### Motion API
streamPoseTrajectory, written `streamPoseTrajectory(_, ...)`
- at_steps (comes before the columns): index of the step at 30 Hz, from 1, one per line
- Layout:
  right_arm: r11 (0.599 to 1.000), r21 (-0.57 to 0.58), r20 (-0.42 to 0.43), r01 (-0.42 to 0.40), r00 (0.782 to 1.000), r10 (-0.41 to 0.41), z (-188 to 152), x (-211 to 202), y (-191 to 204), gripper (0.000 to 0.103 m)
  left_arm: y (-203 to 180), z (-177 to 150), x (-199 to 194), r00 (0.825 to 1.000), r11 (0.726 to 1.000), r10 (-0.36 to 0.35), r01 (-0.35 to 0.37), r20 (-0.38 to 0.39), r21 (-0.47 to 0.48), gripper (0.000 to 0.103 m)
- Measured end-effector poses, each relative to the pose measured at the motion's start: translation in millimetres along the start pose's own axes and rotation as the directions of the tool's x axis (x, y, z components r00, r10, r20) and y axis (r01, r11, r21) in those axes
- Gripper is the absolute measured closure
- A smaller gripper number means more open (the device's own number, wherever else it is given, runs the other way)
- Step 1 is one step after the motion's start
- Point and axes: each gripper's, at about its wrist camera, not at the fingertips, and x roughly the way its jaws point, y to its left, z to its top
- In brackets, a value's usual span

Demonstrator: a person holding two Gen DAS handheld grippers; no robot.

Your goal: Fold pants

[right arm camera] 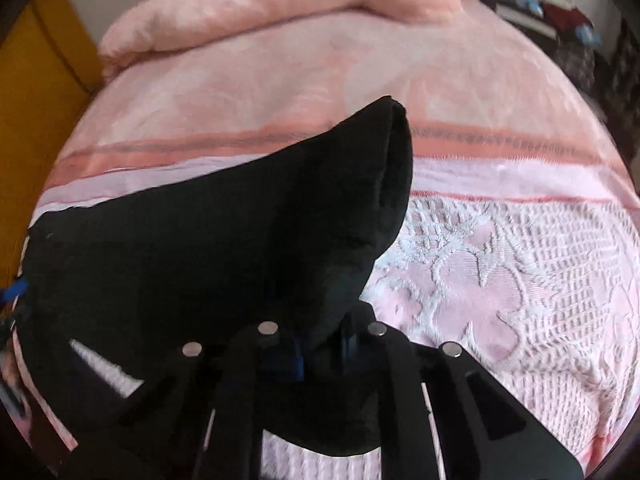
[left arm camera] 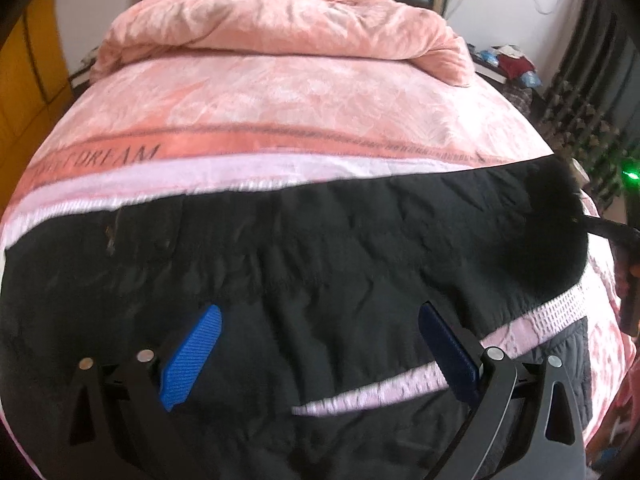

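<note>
Black pants (left arm camera: 304, 248) lie stretched across the pink bed from left to right. My left gripper (left arm camera: 320, 356) is open, its blue fingers (left arm camera: 192, 356) hovering over the near part of the pants and holding nothing. My right gripper (right arm camera: 320, 356) is shut on the leg end of the pants (right arm camera: 224, 248) and lifts it off the bed, so the hem stands up in a peak. The right gripper shows at the right edge of the left wrist view (left arm camera: 616, 236), at the lifted dark end of the pants.
A pink patterned blanket (left arm camera: 280, 112) covers the bed, with a bunched pink duvet (left arm camera: 280, 20) at the headboard end. A yellow cabinet (left arm camera: 28, 68) stands left. A cluttered shelf (left arm camera: 508, 64) and dark curtains are on the right.
</note>
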Motion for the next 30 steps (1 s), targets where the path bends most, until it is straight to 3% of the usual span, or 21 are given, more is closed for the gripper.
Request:
streamPoseTrajectory(4,0.997,-0.056,0.098,-0.056,0.993,0.062,-9,-38,1,0.093,-2,30,15,0.994,0.988,-0.105,0.102,0.018,0.113,0.004)
streamPoseTrajectory(9,0.988,-0.112,0.163,-0.106,0.979,0.124,-23,-67,3,0.093,-22,71,39,0.959,0.917,-0.277,0.284,-0.066,0.281,0.004)
streamPoseTrajectory(13,0.984,-0.138,0.179,-0.114,0.974,0.138,-33,-75,4,0.093,-36,96,66,0.94,0.882,-0.322,0.341,-0.111,0.324,0.004)
streamPoseTrajectory(16,0.983,-0.146,0.183,-0.115,0.973,0.141,-40,-77,8,0.093,-45,109,86,0.915,0.859,-0.372,0.404,-0.158,0.315,0.004)
streamPoseTrajectory(19,0.98,-0.156,0.188,-0.122,0.971,0.15,-40,-76,9,0.093,-54,118,100,0.898,0.829,-0.396,0.439,-0.189,0.346,0.004)
streamPoseTrajectory(23,0.974,-0.176,0.202,-0.141,0.963,0.176,-40,-81,10,0.093,-70,127,118,0.894,0.792,-0.356,0.443,-0.272,0.42,0.004)
streamPoseTrajectory(29,0.97,-0.19,0.224,-0.151,0.955,0.193,-45,-88,9,0.093,-84,120,129,0.834,0.712,-0.376,0.539,-0.403,0.451,0.004)
streamPoseTrajectory(30,0.97,-0.188,0.226,-0.151,0.955,0.193,-46,-88,9,0.093,-86,118,131,0.83,0.706,-0.371,0.544,-0.417,0.454,0.008)
